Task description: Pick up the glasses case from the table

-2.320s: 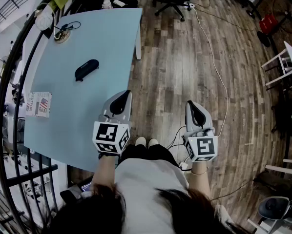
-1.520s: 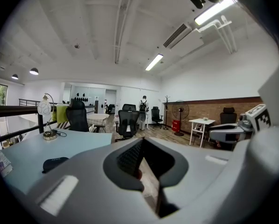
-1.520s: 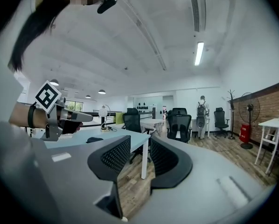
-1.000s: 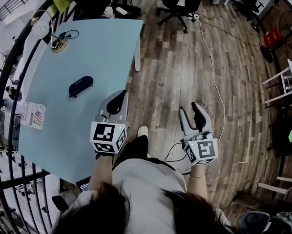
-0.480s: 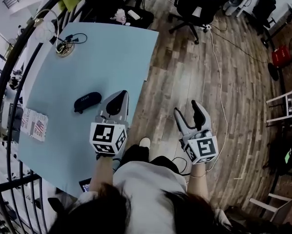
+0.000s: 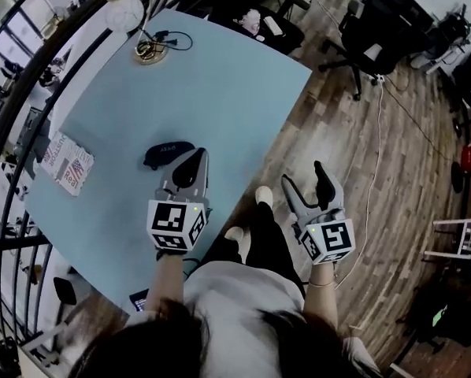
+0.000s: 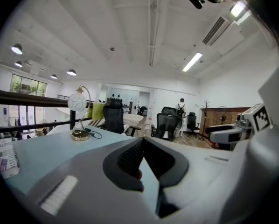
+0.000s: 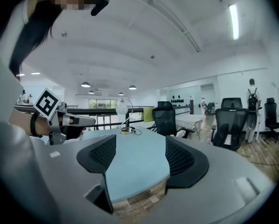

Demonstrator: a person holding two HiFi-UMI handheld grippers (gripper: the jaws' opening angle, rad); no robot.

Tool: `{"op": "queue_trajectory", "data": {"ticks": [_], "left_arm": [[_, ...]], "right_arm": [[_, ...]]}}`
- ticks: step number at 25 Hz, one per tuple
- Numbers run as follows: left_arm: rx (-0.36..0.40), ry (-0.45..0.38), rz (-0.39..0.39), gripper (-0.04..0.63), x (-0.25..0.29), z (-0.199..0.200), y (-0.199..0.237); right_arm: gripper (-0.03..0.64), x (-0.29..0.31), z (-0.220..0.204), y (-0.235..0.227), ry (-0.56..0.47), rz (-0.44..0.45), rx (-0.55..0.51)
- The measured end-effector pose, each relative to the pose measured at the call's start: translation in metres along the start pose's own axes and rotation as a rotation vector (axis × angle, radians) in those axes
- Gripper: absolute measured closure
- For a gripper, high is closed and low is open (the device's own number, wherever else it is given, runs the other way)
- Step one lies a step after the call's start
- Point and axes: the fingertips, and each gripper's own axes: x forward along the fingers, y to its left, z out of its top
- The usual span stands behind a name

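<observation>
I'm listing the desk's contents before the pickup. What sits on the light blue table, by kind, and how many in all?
glasses case: 1
printed booklet: 1
desk lamp (with its cable): 1
total: 3

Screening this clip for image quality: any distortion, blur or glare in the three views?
Head view: strong fisheye bends the table edges, lower left corner smeared, glasses case clear. Left gripper view: black round vignette, ceiling light flares upper right. Right gripper view: same vignette, even lighting.
</observation>
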Motion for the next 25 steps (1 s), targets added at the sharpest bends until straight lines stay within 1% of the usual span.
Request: {"op": "queue_trajectory", "data": {"ticks": [6, 9, 12, 14, 18, 22, 25], "left_arm": [[-0.057, -0.033, 0.28, 0.54, -0.017, 0.002, 0.075], [-0.094, -0.063, 0.45, 0.54, -0.035, 0.003, 0.11], [-0.134, -0.102, 0.616, 0.54, -0.054, 0.008, 0.141], [-0.141, -0.117, 0.701, 0.54, -0.066, 0.012, 0.153], [-0.147, -0.135, 0.852, 0.54, -0.091, 0.017, 0.165], [-0.161, -0.131, 1.001, 0.54, -0.118, 0.012, 0.166], [-0.176, -0.129, 1.089, 0.54, -0.132, 0.008, 0.16]], "right_arm": [[0.29, 0.093, 0.009, 0.02, 0.0, 0.252, -0.018], [0.284, 0.145, 0.014, 0.041, 0.006, 0.424, -0.038], [0.275, 0.196, 0.029, 0.069, 0.006, 0.593, -0.081], [0.268, 0.219, 0.038, 0.084, 0.004, 0.681, -0.099], [0.261, 0.25, 0.048, 0.111, -0.002, 0.821, -0.111], [0.258, 0.267, 0.046, 0.138, 0.003, 0.961, -0.117], [0.258, 0.271, 0.042, 0.153, 0.012, 1.047, -0.122]]}}
